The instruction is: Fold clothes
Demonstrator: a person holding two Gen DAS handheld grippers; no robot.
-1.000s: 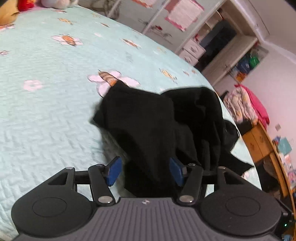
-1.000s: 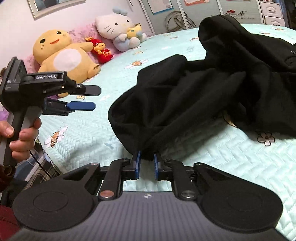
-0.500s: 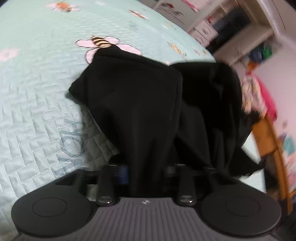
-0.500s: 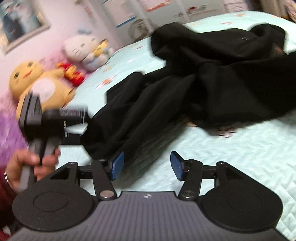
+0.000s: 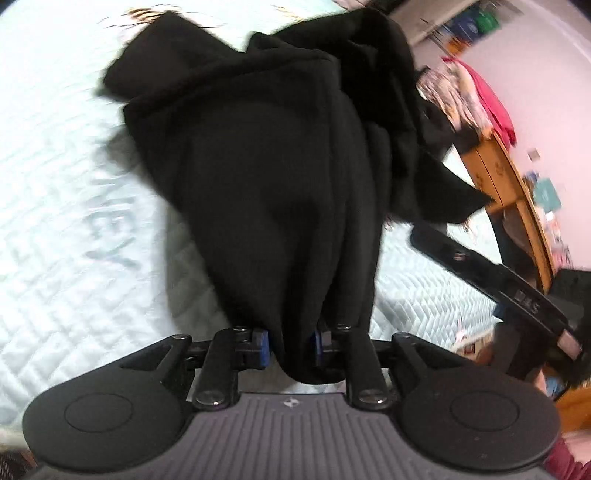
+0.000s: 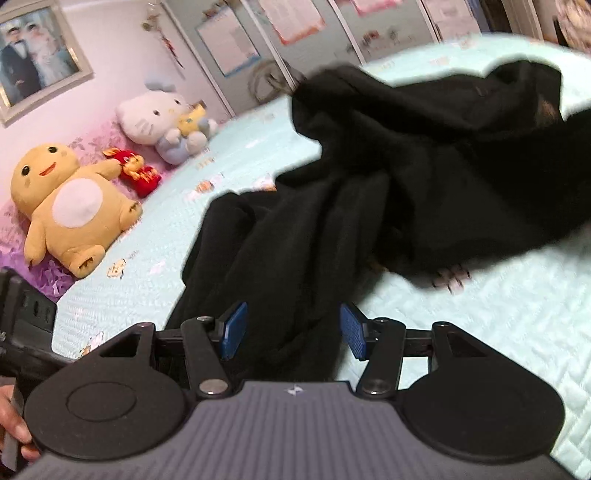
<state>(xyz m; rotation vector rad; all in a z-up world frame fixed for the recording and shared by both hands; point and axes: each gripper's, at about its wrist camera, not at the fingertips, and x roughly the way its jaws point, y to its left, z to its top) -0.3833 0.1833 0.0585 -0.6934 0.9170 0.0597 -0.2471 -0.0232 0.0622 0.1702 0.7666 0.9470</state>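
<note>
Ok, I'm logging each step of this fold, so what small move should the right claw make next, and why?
Probably close the right claw on the crumpled black fabric garment. Its blue pads stand apart with cloth lying between them, ungripped, while the left claw is clamped on another bunch of it.

Mint quilted bedspread [image 6: 498,325] spreads ahead of and under both tongs, printed with small bees and flowers; grey lettering [image 5: 107,236] sits ahead-left of the left tongs. Far ahead-left of the right tongs, along the pink wall: yellow plush [image 6: 70,206], small red plush [image 6: 135,171] beside it, white cat plush [image 6: 162,118] further along, framed photo [image 6: 33,59] above; grey cabinet doors with posters [image 6: 295,18] straight ahead. Ahead-right of the left tongs, past the bed edge: wooden furniture [image 5: 506,177] with pink clothing [image 5: 487,99] heaped on top.
</note>
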